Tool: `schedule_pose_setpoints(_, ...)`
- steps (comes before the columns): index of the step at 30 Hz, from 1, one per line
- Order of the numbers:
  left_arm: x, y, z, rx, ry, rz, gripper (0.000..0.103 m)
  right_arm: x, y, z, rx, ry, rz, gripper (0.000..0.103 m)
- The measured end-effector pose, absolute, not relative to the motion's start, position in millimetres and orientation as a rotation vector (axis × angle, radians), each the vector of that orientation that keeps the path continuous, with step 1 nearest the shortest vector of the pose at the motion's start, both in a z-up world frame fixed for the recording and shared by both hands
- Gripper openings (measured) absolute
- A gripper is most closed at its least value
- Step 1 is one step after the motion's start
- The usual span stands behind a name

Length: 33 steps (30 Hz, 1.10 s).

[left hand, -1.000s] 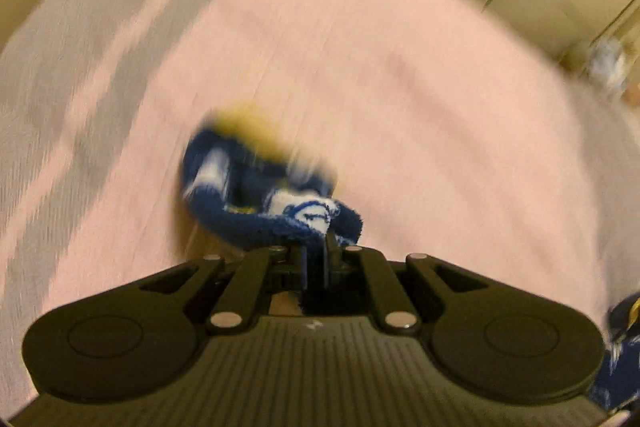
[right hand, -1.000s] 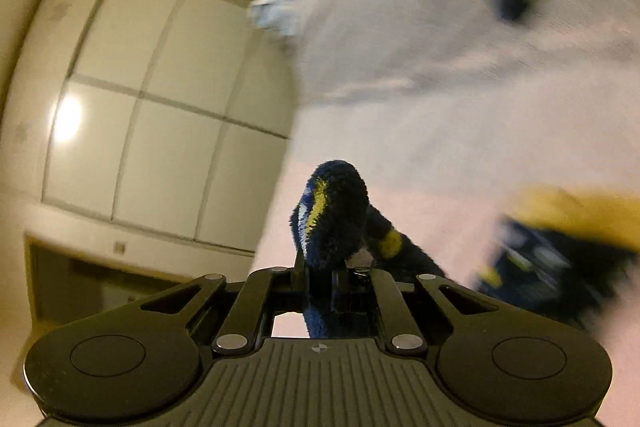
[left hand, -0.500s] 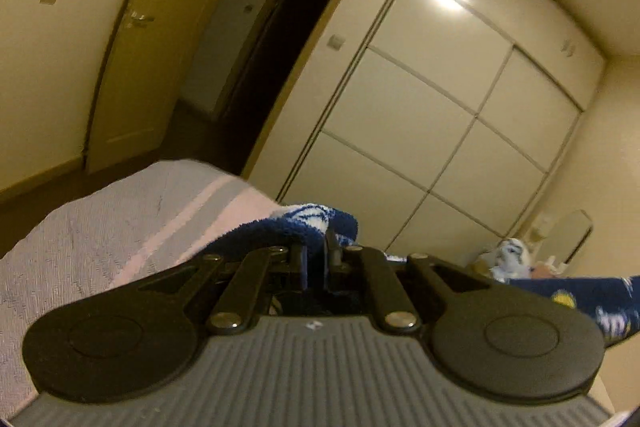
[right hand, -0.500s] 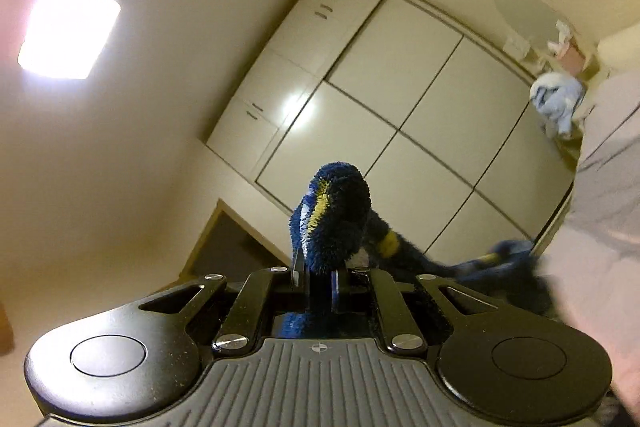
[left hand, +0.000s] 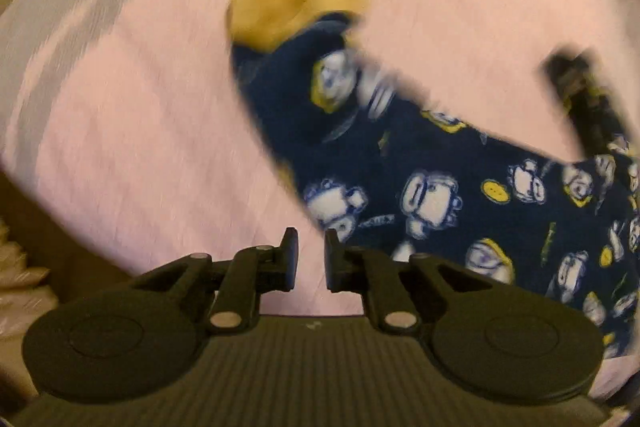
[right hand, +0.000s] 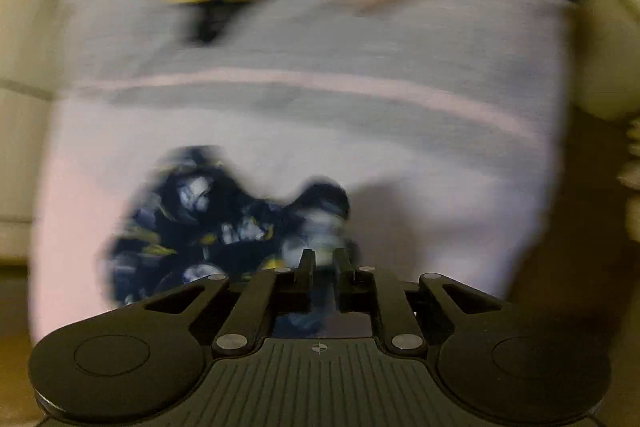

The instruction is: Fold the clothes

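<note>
Laydown step: navy cartoon-print fleece garment (left hand: 460,195) sprawls on pink bedspread (left hand: 140,147), at 2 o'clock from left gripper (left hand: 311,247), spread, empty. Right gripper (right hand: 322,259) opening w/ fleece between jaws. Next: smooth, regrip edge.

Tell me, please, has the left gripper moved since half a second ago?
Yes: the left gripper swung down from facing the wardrobe to the bed, pyjamas spread below.

Pink bedspread (left hand: 140,147) with grey stripes, navy cartoon-print garment (left hand: 460,195) spread on it, seemingly pyjamas
</note>
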State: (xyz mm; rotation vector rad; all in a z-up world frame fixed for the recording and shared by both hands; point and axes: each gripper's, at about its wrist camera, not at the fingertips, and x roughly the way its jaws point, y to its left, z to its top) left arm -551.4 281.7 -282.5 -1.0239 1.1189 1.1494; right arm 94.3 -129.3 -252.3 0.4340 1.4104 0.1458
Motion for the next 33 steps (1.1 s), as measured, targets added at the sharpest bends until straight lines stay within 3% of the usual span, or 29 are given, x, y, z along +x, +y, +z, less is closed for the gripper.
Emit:
schedule_pose_setpoints(2,-552,271,-277,-1.014,1.087,1.169,0.012,105,-141,-256,0.411,1.389,0.163,0.014)
schedule_pose_setpoints(4,-553,268,-272,-0.990,1.045,1.192,0.017,107,-144,-251,0.382,1.362,0.223,0.023)
schedule_pose_setpoints(6,-543,270,-270,-0.952,1.011,1.218,0.021,115,-141,-249,0.348,1.331,0.301,0.055)
schedule_pose_setpoints(8,-538,264,-266,-0.939,0.991,1.236,0.025,116,-135,-261,0.312,1.323,0.352,0.062)
schedule_pose_setpoints(16,-533,258,-271,-0.882,1.017,1.274,0.029,94,-146,-341,0.319,1.456,0.341,0.062)
schedule_pose_setpoints(20,-535,279,-279,-0.809,1.040,1.277,0.036,91,-144,-374,0.341,1.471,0.309,0.062)
schedule_pose_setpoints(28,-532,364,-302,-0.718,0.991,1.261,0.042,80,-145,-386,0.382,1.434,0.221,0.062)
schedule_pose_setpoints(33,-531,427,-336,-0.811,0.932,1.254,0.046,61,-141,-379,0.383,1.400,0.162,0.062)
